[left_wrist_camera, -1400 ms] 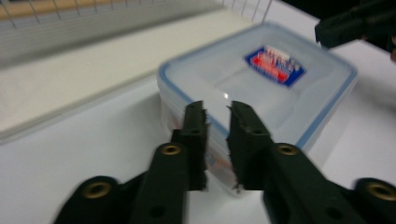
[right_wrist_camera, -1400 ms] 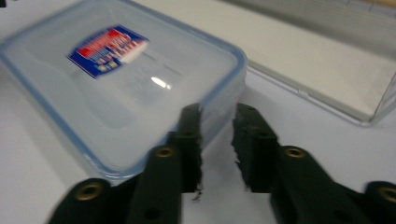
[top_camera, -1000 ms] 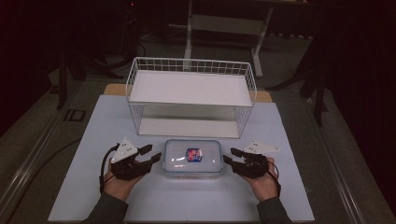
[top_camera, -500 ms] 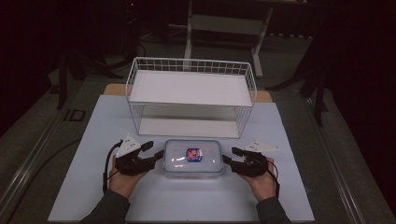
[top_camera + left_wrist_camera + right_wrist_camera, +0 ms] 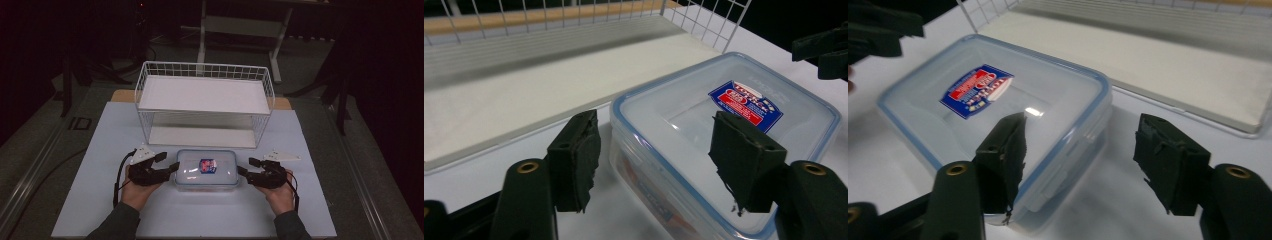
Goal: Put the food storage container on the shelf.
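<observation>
A clear plastic container with a blue-rimmed lid and a red and blue label lies flat on the white table sheet. My left gripper is at its left end and my right gripper at its right end. In the left gripper view the container has one corner between the jaws of my left gripper, and the pads stand clear of it. In the right gripper view the container likewise reaches between the jaws of my right gripper without touching them. Both pairs of jaws have just been opening.
A white wire basket shelf with two white boards stands just behind the container. The far gripper shows at the top right of the left gripper view and the top left of the right gripper view. Dark floor surrounds the table.
Both grippers' jaws have spread wider at the container's ends. The left hand has shifted slightly toward the container. The container has not moved.
</observation>
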`<state>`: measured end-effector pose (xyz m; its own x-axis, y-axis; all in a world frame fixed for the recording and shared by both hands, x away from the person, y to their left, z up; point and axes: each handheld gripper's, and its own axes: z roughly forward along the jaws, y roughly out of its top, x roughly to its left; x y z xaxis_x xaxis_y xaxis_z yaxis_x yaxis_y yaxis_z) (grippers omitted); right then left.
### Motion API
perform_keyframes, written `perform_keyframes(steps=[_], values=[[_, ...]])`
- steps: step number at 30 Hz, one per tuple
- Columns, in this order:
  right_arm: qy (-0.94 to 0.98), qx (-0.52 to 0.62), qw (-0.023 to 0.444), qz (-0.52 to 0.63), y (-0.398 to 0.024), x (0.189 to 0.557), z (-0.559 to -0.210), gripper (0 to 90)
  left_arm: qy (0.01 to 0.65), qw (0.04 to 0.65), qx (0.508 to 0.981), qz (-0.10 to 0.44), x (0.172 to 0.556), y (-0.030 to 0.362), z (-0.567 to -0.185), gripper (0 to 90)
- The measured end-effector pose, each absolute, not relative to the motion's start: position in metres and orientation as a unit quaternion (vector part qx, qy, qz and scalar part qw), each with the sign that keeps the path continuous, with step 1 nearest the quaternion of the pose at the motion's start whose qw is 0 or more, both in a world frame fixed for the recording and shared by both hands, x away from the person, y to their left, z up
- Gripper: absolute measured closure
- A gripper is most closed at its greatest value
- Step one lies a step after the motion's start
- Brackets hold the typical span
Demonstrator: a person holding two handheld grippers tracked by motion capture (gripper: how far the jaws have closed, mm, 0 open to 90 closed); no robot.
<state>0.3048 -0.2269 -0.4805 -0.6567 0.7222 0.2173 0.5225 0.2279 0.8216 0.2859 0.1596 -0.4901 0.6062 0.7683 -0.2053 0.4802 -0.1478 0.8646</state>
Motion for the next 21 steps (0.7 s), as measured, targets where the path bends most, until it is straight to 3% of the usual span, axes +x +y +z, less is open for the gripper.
perform_keyframes(steps=[21], values=[[0.768,0.43,-0.023,0.474,-0.209,0.32,-0.506,17.4,0.45,0.494,0.743,0.033,0.304,0.147,-0.511,21.8]])
